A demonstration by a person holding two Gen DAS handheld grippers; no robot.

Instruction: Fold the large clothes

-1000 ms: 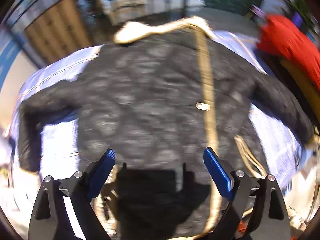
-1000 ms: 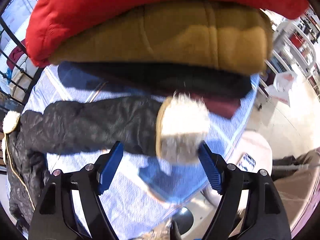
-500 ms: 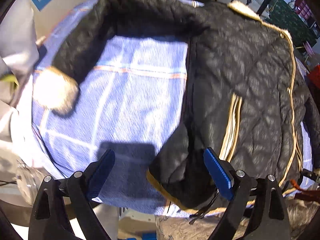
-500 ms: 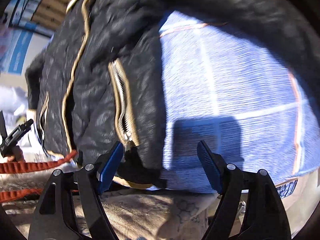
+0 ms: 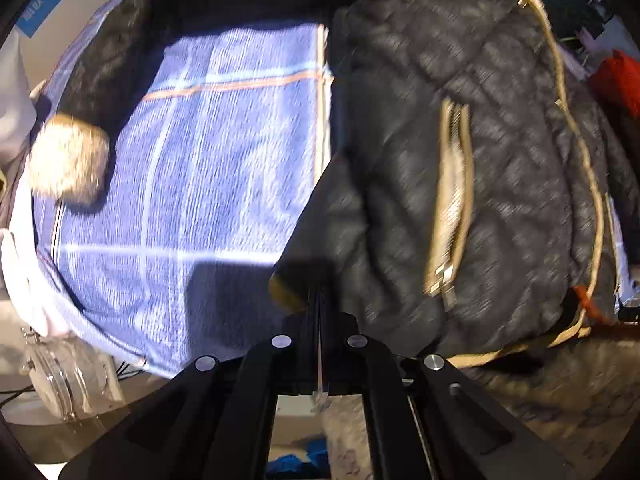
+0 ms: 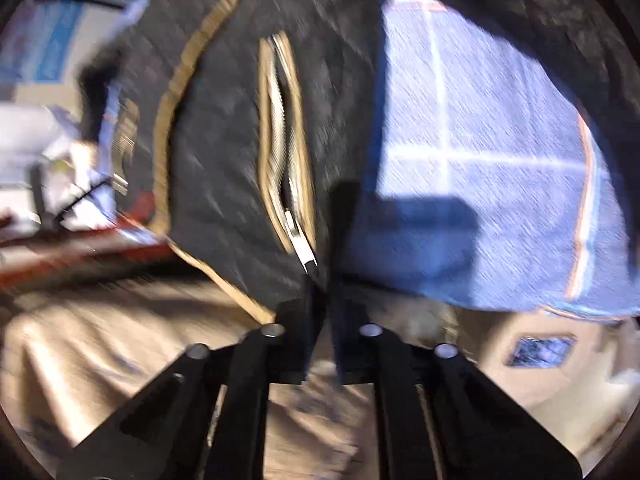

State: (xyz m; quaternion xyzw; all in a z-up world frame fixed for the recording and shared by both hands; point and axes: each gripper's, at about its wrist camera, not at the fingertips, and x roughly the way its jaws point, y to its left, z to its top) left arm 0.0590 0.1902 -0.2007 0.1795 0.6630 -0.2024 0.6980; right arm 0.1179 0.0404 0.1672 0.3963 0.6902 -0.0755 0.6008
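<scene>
jaws of the left gripper had just been closing and stood pressed together at the lower middle of the left wrist view, pinched on the bottom corner of the black quilted jacket, right at its tan hem edge. the jacket filled the right and top of that frame, lying on a blue checked cloth, with a furry cuff at the left edge and a tan-trimmed zip pocket right of centre. in the right wrist view the right gripper had likewise just been closing; its fingers met at the lower middle on the jacket's bottom edge, just beside the pocket's metal zip pull. the blue cloth spread over the right half of that frame, and a tan surface lay below at lower left. both pictures were blurred.
</scene>
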